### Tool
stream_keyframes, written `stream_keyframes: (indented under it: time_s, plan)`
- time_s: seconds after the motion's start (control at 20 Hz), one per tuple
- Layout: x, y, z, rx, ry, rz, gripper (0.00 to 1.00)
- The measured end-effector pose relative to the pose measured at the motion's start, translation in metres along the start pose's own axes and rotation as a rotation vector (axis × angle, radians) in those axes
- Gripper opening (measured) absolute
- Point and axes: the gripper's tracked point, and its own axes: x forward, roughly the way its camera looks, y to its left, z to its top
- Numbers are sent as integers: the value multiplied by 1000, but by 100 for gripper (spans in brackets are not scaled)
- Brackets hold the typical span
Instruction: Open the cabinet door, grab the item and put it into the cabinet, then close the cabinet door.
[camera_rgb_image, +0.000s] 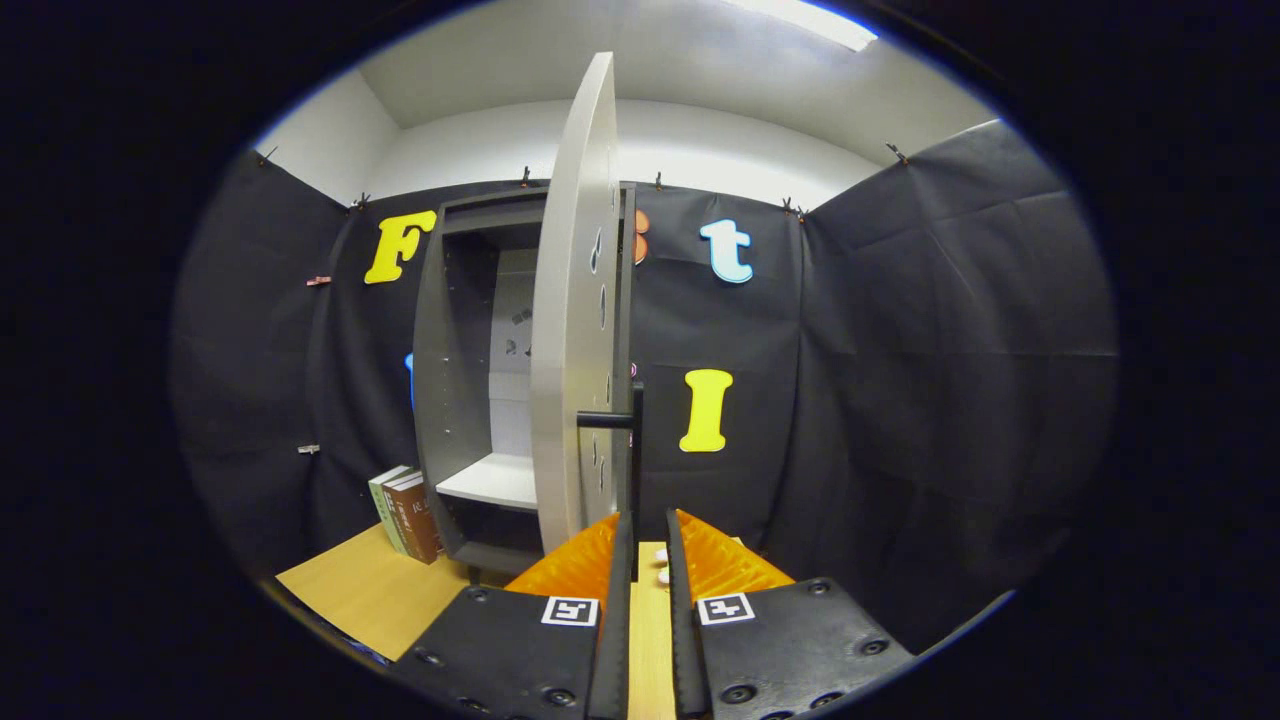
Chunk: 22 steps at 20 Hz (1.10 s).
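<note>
The grey cabinet (450, 400) stands at the back of the wooden table (370, 590). Its door (570, 330) is swung wide open and faces me edge-on. Inside, a white shelf (490, 480) is bare. The door's black handle (636, 440) runs straight down into the narrow gap at my fingertips. My gripper (648, 520) is shut on this bar, with one finger on each side. A small white thing (661, 576) lies on the table, seen through the gap between the fingers.
Two or three books (405, 515) stand upright on the table, against the cabinet's left side. Black cloth walls close in behind the cabinet and on both sides. Bare tabletop lies in front of the books.
</note>
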Motion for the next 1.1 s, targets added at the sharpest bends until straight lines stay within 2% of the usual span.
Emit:
stream_keyframes:
  time_s: [0.15, 0.35, 0.55, 0.75, 0.85, 0.95, 1.05, 1.1]
  plan:
    - [-11, 16, 0, -21, 2, -53, 21]
    - [-14, 54, -3, 28, 39, -139, 22]
    - [-2, 119, -51, 12, 160, -180, 20]
    - [21, 176, -109, 49, 306, -191, 21]
    - [31, 199, -145, 61, 408, -167, 28]
    - [45, 216, -181, 60, 482, -133, 28]
    - [53, 224, -223, 59, 603, -112, 53]
    - [52, 228, -247, 65, 667, -95, 50]
